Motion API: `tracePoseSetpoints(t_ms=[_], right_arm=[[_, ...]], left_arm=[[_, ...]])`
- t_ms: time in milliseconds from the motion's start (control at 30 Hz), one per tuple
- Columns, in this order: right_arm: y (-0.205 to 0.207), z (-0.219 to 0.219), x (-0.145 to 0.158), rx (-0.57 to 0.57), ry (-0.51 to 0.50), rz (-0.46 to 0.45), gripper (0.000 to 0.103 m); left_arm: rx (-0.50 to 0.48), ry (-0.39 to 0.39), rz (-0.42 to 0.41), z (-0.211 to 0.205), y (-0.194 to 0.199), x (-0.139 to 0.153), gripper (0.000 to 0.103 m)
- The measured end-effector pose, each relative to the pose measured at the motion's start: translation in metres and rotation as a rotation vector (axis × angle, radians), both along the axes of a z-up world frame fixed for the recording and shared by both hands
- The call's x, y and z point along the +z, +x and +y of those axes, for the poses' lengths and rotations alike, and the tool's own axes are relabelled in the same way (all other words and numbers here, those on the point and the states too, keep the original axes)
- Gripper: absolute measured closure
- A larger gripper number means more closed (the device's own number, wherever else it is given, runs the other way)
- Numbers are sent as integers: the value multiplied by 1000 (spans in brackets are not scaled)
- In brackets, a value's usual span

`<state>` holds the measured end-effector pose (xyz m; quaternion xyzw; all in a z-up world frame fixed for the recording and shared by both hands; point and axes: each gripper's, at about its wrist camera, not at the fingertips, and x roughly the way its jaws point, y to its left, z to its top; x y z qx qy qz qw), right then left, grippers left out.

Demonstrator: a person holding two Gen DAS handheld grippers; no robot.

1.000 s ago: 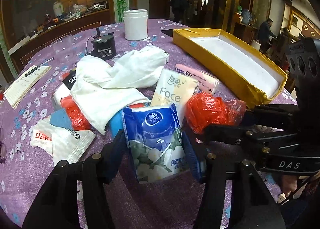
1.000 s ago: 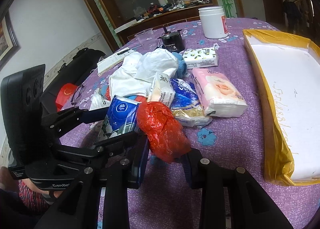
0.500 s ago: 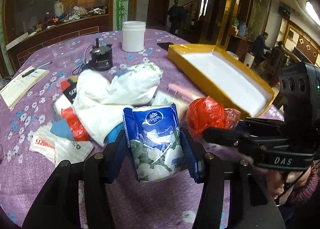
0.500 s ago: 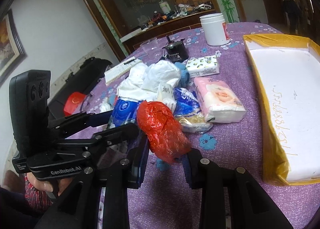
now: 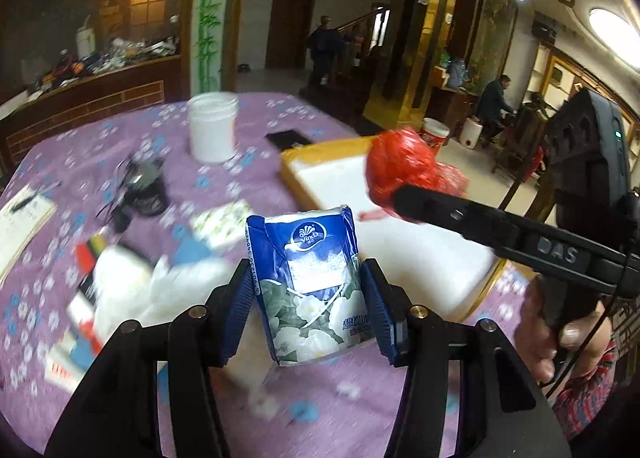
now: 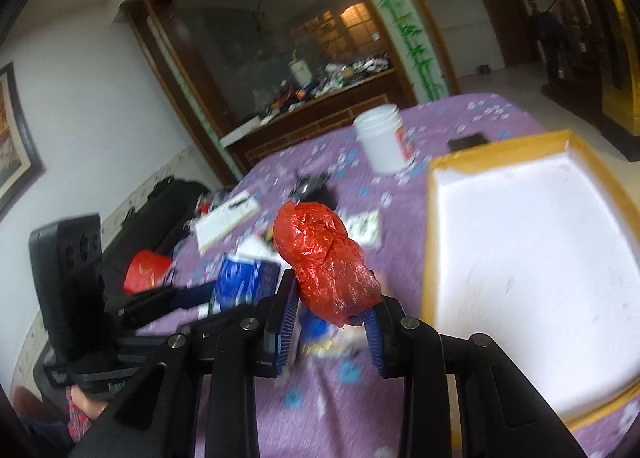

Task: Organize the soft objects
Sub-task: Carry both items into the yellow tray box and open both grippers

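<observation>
My left gripper (image 5: 308,306) is shut on a blue Vinda tissue pack (image 5: 310,282), held upright above the purple flowered tablecloth (image 5: 100,146). My right gripper (image 6: 330,310) is shut on a crumpled red plastic bag (image 6: 324,262), lifted off the table. In the left wrist view the red plastic bag (image 5: 404,170) hangs over the near corner of the yellow-rimmed white box (image 5: 400,234). In the right wrist view the blue tissue pack (image 6: 240,284) shows to the left and the white box (image 6: 520,258) lies to the right.
A blurred pile of white cloth (image 5: 128,290), packets and a floral tissue pack (image 5: 220,222) stays on the table. A white jar (image 5: 212,126), a small black device (image 5: 144,190), a notepad (image 5: 20,222) and a dark phone (image 5: 288,138) stand farther back. People move in the room behind.
Both grippers have risen from the table with their loads and the views tilted up. The red bag has moved from beside the pile toward the box.
</observation>
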<state>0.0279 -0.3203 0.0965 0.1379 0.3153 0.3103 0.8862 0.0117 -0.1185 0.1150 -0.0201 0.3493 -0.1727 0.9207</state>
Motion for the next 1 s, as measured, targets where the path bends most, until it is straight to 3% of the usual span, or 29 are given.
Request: tracePoseSetpoints(t_ms=[133,267,367,600,1000], right_arm=[[25,-18,16,-80,34,-14,71],[58,-38,20,-169,76,14,71],[88,-52,10,-248,77,58,71],[164,-82,-41,-379,99,277,71],[184,-79,-73,-388,76,363,67]], left_arm=[[-43,-6,-11,-29,25,17,51],[-76,-27,25,-56,60,11,51],[-82,-41,56,-74,87,-6,51],[-37,-45,194,-102,149,-48,51],[14,-2,223,-111,155,-66,51]])
